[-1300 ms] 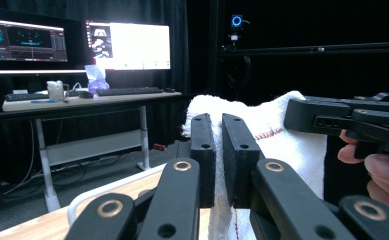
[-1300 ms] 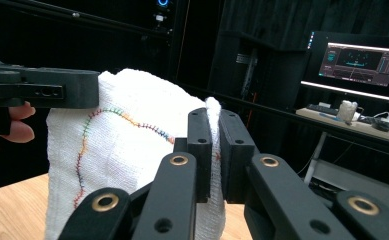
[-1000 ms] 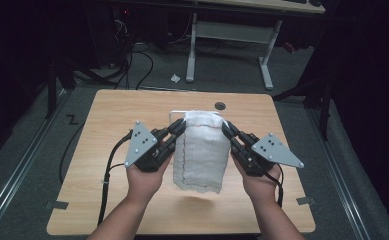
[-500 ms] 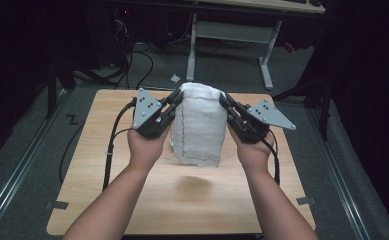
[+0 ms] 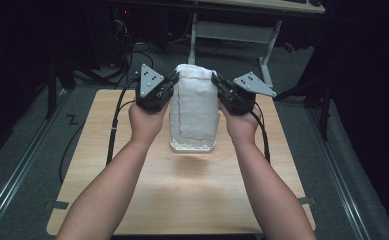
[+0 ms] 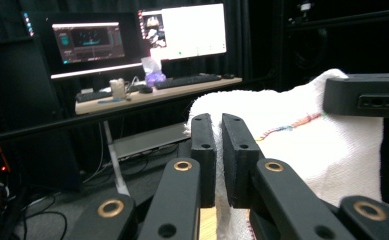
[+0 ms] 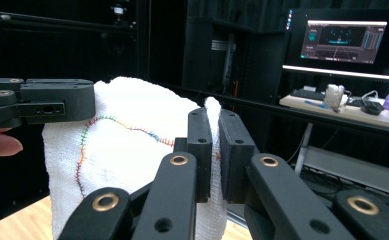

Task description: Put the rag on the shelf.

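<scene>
A white towel [image 5: 194, 107] with a coloured stitched line hangs in the air over the wooden table [image 5: 182, 200], held up by its two top corners. My left gripper [image 5: 172, 80] is shut on the towel's left top corner, and my right gripper [image 5: 215, 81] is shut on the right top corner. In the left gripper view the towel [image 6: 302, 150] is pinched between the black jaws of the left gripper [image 6: 218, 122]. The right gripper view has the towel [image 7: 127, 150] clamped in the right gripper [image 7: 215, 117], with the other gripper at the cloth's far corner.
Beyond the table stands a desk [image 6: 152, 95] with lit monitors [image 6: 182, 32], a keyboard and small items. A white desk frame [image 5: 232, 30] and loose cables [image 5: 127, 55] lie on the floor behind. Metal rails run along both sides of the table.
Both grippers have risen and moved away from me, lifting the towel off the table so that it hangs with its lower edge just above the wood.
</scene>
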Motion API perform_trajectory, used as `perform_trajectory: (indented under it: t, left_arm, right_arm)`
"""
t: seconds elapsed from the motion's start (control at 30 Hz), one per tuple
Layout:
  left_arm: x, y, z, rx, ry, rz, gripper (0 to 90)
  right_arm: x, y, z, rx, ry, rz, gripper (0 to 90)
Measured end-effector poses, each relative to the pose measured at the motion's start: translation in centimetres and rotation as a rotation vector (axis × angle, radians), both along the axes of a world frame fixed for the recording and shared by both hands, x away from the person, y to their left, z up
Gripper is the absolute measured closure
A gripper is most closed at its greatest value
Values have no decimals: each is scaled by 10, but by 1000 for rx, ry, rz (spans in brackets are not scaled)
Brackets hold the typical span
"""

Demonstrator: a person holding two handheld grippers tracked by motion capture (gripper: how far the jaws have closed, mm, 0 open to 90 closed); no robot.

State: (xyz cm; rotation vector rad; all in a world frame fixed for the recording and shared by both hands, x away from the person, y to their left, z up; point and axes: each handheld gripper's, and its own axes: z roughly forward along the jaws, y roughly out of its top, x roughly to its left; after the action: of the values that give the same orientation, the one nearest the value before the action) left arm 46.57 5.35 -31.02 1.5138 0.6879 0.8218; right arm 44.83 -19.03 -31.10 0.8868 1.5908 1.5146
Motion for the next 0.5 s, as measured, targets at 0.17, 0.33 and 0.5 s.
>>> perform_trajectory:
  t: [0.17, 0.33, 0.5]
  left_arm:
    - [25, -5, -3, 19, 33, 19, 849]
    - [51, -10, -8, 26, 94, 42, 849]
    - [73, -17, -17, 58, 152, 69, 847]
  right_arm:
    - [22, -1, 0, -6, 28, -4, 856]
    - [49, -3, -4, -13, 85, -12, 856]
    - [75, -3, -14, -31, 160, -38, 856]
